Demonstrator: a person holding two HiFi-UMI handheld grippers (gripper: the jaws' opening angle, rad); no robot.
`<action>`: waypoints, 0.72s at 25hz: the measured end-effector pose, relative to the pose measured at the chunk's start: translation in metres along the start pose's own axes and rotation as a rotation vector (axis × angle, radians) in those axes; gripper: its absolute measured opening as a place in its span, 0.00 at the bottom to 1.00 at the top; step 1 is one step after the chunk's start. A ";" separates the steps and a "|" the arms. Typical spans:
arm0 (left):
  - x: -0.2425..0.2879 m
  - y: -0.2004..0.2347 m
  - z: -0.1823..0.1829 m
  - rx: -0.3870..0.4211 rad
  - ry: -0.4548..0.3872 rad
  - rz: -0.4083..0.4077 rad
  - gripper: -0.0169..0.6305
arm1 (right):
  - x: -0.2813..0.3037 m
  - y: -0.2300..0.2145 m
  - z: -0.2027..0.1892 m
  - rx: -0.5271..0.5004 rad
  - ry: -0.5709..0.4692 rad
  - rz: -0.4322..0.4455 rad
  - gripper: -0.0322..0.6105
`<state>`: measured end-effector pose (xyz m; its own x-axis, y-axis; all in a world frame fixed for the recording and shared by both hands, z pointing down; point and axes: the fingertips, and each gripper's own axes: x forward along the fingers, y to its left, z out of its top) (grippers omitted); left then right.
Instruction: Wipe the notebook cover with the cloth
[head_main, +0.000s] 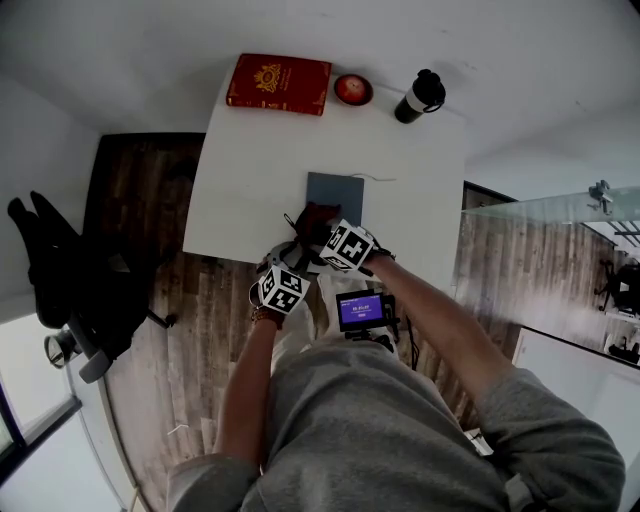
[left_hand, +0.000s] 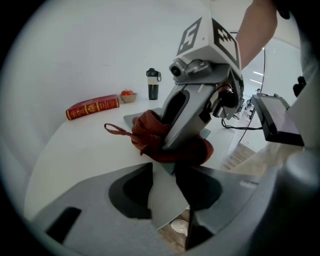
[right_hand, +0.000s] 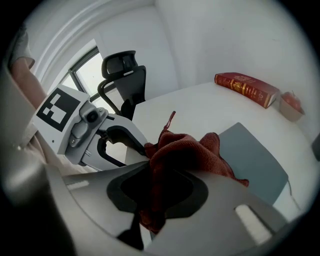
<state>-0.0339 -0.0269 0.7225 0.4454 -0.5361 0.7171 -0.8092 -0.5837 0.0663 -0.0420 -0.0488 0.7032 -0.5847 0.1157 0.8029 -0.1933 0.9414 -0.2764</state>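
Nearest us, at the table's front edge, our left gripper (left_hand: 165, 187) has its jaws parted with nothing between them, only the table edge and the floor below showing through the gap. Just beyond it, our right gripper (right_hand: 157, 192) is clamped tight on a bunched dark red terry cloth (right_hand: 190, 150), whose loose folds and hanging loop spill forward onto the near corner of a thin slate-grey notebook (head_main: 336, 192). That notebook lies flat on the white table (head_main: 250, 190), close to the front edge. We judge it light, with a smooth, fairly stiff cover, so it may slide under a wiping stroke; the free left jaws could press down on a bare corner to steady it. The cloth is soft and limp, best kept gripped by its bunched middle. Far across the table sit a red hardback book (head_main: 278, 83), a small bowl holding a red fruit (head_main: 353, 89) and a black flask (head_main: 420, 96).
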 end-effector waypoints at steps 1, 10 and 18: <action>0.000 0.000 0.001 0.001 -0.001 -0.001 0.25 | 0.000 0.001 -0.001 0.006 0.000 0.005 0.17; 0.001 0.000 0.000 0.005 -0.002 -0.002 0.26 | 0.001 0.011 -0.003 0.054 -0.010 0.057 0.17; 0.001 -0.001 0.000 0.019 -0.006 0.003 0.25 | -0.001 0.011 -0.002 0.042 -0.006 0.032 0.17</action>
<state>-0.0327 -0.0263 0.7229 0.4456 -0.5416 0.7128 -0.8031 -0.5937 0.0510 -0.0424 -0.0378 0.7006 -0.5961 0.1430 0.7900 -0.2072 0.9233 -0.3235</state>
